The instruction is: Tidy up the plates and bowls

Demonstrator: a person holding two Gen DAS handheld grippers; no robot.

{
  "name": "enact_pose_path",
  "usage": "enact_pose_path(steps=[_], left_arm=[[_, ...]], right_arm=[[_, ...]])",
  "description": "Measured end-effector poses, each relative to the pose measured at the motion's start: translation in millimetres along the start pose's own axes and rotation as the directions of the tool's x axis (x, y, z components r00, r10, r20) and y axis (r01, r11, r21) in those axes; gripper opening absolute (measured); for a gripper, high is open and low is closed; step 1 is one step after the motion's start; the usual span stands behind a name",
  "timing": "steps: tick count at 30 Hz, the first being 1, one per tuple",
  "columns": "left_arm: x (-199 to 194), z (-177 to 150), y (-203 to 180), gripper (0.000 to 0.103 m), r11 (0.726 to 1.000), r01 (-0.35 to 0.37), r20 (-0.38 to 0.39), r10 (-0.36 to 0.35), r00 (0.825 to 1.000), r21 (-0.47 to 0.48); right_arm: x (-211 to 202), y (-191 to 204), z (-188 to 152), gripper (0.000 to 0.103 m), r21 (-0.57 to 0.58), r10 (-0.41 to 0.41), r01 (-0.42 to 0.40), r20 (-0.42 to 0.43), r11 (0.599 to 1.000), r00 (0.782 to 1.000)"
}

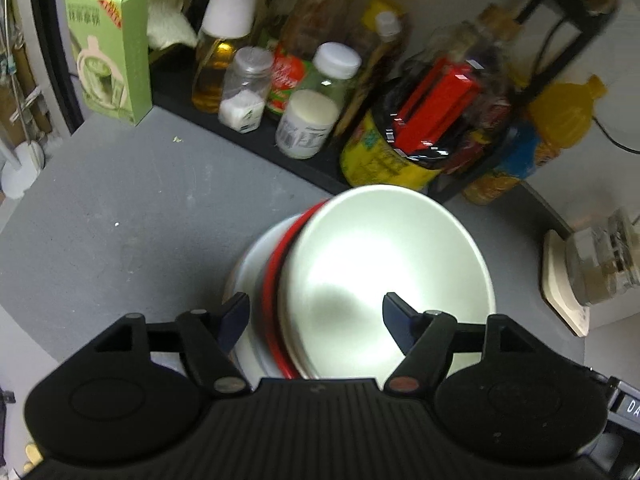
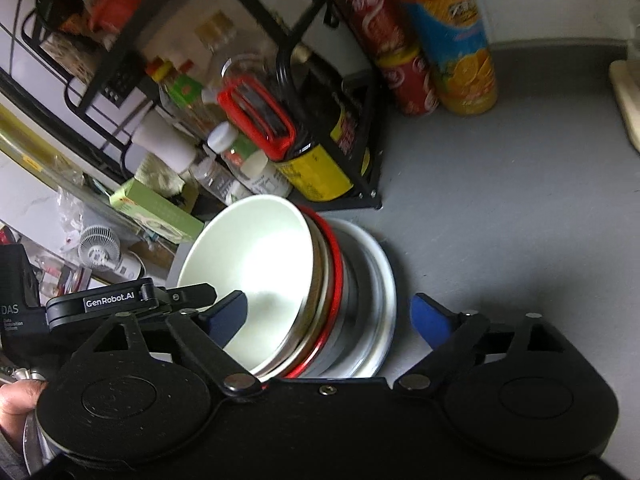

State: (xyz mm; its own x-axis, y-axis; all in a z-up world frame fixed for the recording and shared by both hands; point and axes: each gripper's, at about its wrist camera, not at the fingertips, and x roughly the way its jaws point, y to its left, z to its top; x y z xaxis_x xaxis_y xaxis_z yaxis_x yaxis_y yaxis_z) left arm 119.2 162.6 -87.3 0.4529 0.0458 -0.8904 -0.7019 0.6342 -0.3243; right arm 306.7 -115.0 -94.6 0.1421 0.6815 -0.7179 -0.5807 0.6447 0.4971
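A stack of dishes stands on the grey counter (image 1: pixel 120 208). A white bowl (image 1: pixel 384 276) sits on top, tilted, over a red-rimmed bowl (image 1: pixel 274 276) and a white plate (image 1: pixel 248 264). My left gripper (image 1: pixel 316 316) is open, its jaws wide on either side of the stack's near rim. In the right wrist view the same white bowl (image 2: pixel 256 264) leans left over the red-rimmed bowl (image 2: pixel 338 276) and the plate (image 2: pixel 380 292). My right gripper (image 2: pixel 332 320) is open, its jaws spanning the stack. The left gripper's body (image 2: pixel 116 304) shows at the left.
A black rack (image 1: pixel 256 148) with bottles, jars and a yellow tin (image 1: pixel 380 156) stands behind the stack. A green box (image 1: pixel 110 48) stands at the back left. An orange juice bottle (image 2: pixel 456 40) and red cans (image 2: pixel 396 52) stand by the rack. A cutting board (image 1: pixel 560 280) lies at right.
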Motion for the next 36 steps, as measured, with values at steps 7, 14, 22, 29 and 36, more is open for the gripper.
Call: enact_pose_path(steps=[7,14,22,29,36], left_arm=[[-30,-15,-17,0.078,0.999,0.008,0.042,-0.010,0.999,0.044],[-58,-28,-39,0.083,0.997,0.029,0.079,-0.034,0.996,0.070],[-83,-34,-58,0.090,0.991,0.051,0.093,-0.063,0.994,0.125],[-88,-29,-61,0.092,0.967,0.102,0.102,-0.129,0.986,0.232],[-91,-22,-53,0.097,0.923,0.157,0.064,-0.191,0.979,0.350]], right_arm=[[-38,-12,-8,0.103,0.001,-0.023,0.023,0.074,1.000,0.997],[-77,-25,-21,0.103,0.014,-0.049,0.048,0.122,0.999,0.991],[-109,-18,-25,0.103,0.014,-0.103,0.102,0.200,0.995,0.974],[-115,-4,-35,0.103,0.029,-0.181,0.179,0.249,0.983,0.951],[-115,10,-53,0.103,0.147,-0.287,0.254,0.299,0.956,0.910]])
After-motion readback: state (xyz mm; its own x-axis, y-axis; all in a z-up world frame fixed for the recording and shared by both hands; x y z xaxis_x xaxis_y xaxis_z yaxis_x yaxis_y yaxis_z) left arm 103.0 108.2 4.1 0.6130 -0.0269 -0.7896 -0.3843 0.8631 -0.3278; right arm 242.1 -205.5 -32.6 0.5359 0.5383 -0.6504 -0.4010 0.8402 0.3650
